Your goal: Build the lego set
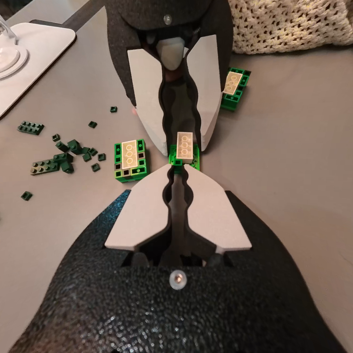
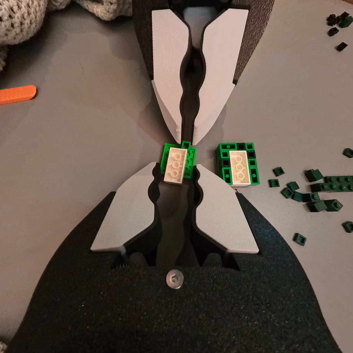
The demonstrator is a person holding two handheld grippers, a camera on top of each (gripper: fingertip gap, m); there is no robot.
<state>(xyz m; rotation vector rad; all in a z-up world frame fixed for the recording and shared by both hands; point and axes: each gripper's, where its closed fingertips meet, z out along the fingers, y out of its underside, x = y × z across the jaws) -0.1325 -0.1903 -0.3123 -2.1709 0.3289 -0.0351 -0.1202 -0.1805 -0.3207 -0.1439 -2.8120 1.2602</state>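
A bright green plate with a white brick lying studs-down on it sits on the grey table between both grippers. My right gripper is shut on this plate from both sides. It reaches in from the top of the left wrist view. My left gripper is shut on a small green one-stud piece at the plate's edge. In the right wrist view, the left gripper and the small piece are at the plate's far edge.
A finished green-and-white block stands beside the plate, and another block stands farther off. Loose dark green pieces lie scattered. There is also a white placemat, a knitted cloth and an orange tool. My two grippers' fingertips are within a few centimetres of each other. From either gripper's tips it is about 4 centimeters to the finished green-and-white block. It turns up in the left wrist view as well.
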